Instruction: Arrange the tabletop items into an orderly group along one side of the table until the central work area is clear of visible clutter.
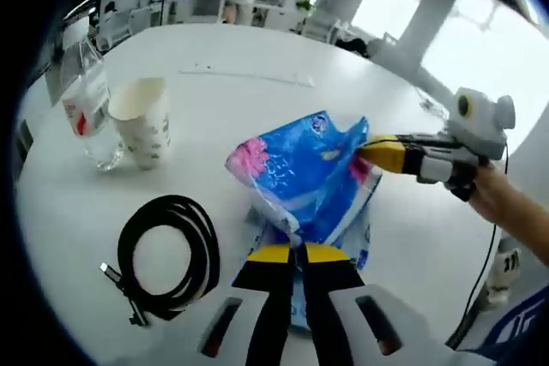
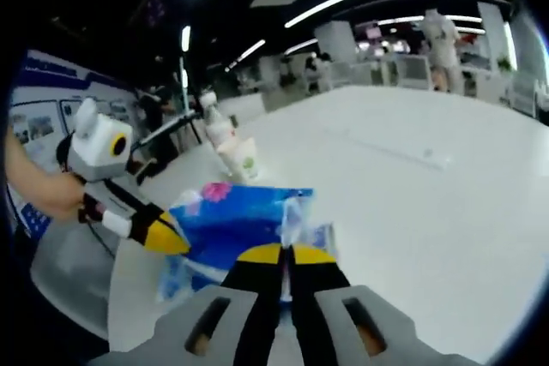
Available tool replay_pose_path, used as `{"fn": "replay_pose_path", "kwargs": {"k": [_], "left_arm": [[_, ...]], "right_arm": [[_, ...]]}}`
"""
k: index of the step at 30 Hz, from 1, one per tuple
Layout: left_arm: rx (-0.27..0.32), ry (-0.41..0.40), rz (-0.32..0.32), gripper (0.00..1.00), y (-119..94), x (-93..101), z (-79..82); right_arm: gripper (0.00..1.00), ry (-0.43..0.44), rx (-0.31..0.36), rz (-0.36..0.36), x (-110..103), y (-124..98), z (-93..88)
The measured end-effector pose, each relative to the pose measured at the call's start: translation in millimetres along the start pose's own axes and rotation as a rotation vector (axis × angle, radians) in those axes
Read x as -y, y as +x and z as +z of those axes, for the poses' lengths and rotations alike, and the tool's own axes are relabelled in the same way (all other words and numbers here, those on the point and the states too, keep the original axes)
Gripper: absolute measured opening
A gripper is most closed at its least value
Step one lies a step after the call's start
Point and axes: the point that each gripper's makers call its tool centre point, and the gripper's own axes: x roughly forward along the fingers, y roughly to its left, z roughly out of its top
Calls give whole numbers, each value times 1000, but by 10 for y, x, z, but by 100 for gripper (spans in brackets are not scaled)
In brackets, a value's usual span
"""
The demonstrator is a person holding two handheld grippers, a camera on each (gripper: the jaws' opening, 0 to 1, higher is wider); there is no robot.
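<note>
In the left gripper view, a clear bottle (image 1: 86,105) is standing at the far left of the white table (image 1: 257,57), with a paper cup (image 1: 144,122) upright and touching it on its right. Nearer the camera, a coiled black cable (image 1: 167,255) is lying flat, its plug ends trailing off at the lower left. To the right of the cable, the blue packet (image 1: 304,173) is being held up off the table, crumpled and tilted. The left gripper (image 1: 298,253) is rising from the bottom of the view with its yellow-tipped jaws pressed together on the packet's lower edge. Further right, the right gripper (image 1: 371,150) is coming in from the side, its yellow tip pinching the packet's upper right corner, with a person's hand (image 1: 497,199) behind it.

In the right gripper view, the left gripper (image 2: 171,242) is entering from the left and gripping the packet (image 2: 232,225) at its left side, a hand (image 2: 43,190) holding it. Behind the packet, the cup (image 2: 244,159) and the bottle (image 2: 214,126) are standing close together near the table (image 2: 412,186) edge. The right gripper (image 2: 286,255) is showing its jaws closed on the packet's near edge. At the far right, a person (image 2: 442,40) is standing in the background.
</note>
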Motion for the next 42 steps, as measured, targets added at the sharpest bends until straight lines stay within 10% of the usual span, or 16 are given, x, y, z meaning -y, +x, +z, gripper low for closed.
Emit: {"fn": "replay_pose_path", "kwargs": {"k": [24, 42], "left_arm": [[-14, 236, -212, 0, 624, 850, 640], [-67, 240, -262, 0, 1136, 1232, 641]], "right_arm": [[0, 168, 151, -322, 740, -952, -43], [0, 198, 125, -444, 1214, -1227, -322]]}}
